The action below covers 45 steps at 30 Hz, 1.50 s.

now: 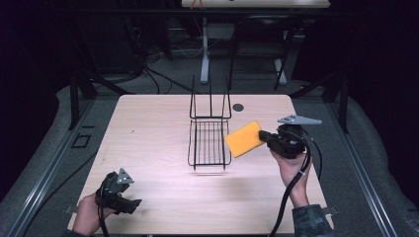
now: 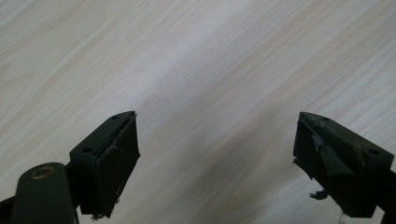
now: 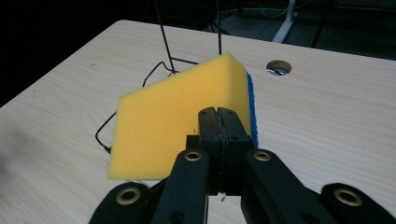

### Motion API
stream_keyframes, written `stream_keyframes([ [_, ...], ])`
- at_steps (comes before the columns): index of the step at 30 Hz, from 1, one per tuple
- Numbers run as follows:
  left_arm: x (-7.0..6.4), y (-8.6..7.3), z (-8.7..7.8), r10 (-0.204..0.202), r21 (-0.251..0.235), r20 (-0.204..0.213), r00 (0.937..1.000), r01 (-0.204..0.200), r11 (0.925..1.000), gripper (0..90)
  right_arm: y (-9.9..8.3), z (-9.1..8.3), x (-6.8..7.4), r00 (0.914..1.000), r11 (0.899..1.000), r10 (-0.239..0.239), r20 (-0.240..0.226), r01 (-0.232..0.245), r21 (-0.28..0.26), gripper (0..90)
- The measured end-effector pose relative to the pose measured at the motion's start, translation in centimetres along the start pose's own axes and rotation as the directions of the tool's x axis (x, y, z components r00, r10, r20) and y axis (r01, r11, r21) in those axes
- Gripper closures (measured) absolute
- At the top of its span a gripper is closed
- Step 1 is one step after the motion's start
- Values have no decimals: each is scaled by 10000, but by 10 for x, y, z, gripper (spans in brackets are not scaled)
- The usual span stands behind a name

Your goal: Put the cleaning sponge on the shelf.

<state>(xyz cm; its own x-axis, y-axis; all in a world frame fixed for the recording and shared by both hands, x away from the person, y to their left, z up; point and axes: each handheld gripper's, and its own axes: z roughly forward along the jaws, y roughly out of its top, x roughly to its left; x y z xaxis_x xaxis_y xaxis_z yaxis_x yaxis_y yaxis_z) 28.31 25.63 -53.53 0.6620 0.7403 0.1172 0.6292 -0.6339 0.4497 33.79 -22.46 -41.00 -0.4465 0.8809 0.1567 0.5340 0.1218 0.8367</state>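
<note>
The sponge is yellow foam with a thin blue scouring layer along one edge, seen in the right gripper view. It hangs in the air just beside the right edge of the wire rack, at about the height of the rack's low basket, tilted with one corner up. The right gripper is clamped on the sponge's near edge; in its own view the jaws are pinched almost together, so the foam is squeezed thin between them.

I judge the sponge to be very light and soft. It will flex and sag away from the grip, and a hard pinch deforms it but does no harm. The surface looks dry and grippy, so slipping seems unlikely. An edge hold like this one works, though a hold deeper toward the middle would keep it from swinging. The blue side is probably stiffer and would give a firmer bite.

The rack stands at the middle of the table, its tall prongs at the far end. The left gripper rests low near the table's front left corner, well apart from the rack, its jaws spread wide over bare wood with nothing between them.
</note>
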Motion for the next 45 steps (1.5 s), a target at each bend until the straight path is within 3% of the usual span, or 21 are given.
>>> stream_keyframes([
  [14,1,1,1,-34,-85,33,10000,34,10000,142,3,24,13,9989,9999,173,-435,-173,0,900],
  [37,2,3,0,-34,-162,108,9999,36,9999,142,-6,63,24,9974,9982,555,-460,-543,270,900],
  [45,1,3,0,-57,-233,93,9999,59,9997,142,-7,78,31,9955,9973,658,-679,-634,373,900],
])
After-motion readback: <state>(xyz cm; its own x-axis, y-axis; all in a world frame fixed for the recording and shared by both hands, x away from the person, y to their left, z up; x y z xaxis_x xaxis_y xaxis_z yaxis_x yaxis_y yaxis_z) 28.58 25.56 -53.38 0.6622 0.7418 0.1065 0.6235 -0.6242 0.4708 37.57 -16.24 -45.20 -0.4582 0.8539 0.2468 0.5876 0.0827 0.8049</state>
